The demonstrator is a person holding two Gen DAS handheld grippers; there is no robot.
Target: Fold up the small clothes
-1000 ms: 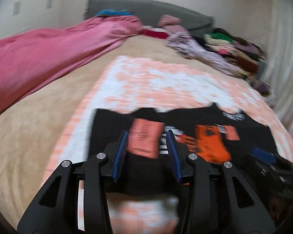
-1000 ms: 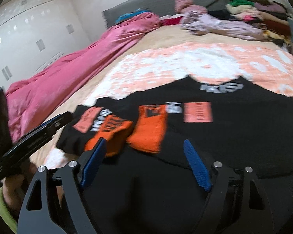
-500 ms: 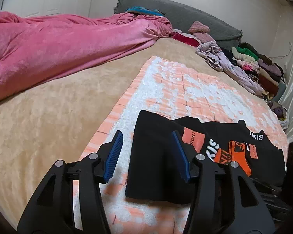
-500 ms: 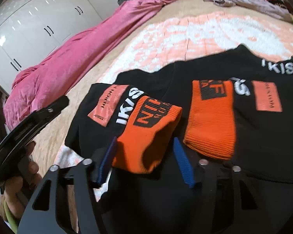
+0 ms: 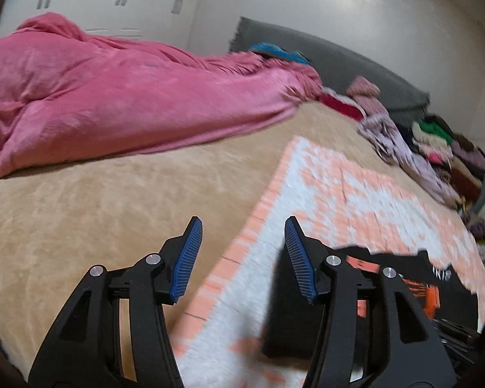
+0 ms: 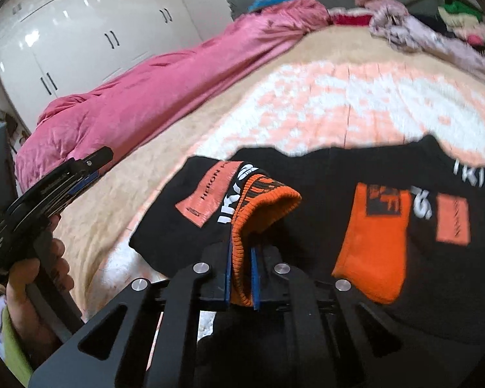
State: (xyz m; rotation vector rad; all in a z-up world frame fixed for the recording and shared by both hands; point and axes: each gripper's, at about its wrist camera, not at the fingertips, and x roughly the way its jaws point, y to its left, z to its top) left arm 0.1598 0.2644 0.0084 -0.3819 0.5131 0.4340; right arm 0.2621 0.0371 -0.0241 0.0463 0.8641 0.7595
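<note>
Right tongs (image 6: 241, 278) just clamped onto orange cuff (image 6: 262, 207) of black garment (image 6: 355, 168), left tongs (image 5: 239, 258) part open, empty.

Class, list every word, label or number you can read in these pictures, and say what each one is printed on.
"IKIS", partly cut off: white letters near the far edge of the black garment, at; also seen at.
"HERON ...": salmon patch on the garment's folded part; the rest is blurred.
"IK...": white letters beside that patch, partly hidden.
Black marks on both orange cuffs: unreadable.
Second salmon patch: too blurred.
</note>
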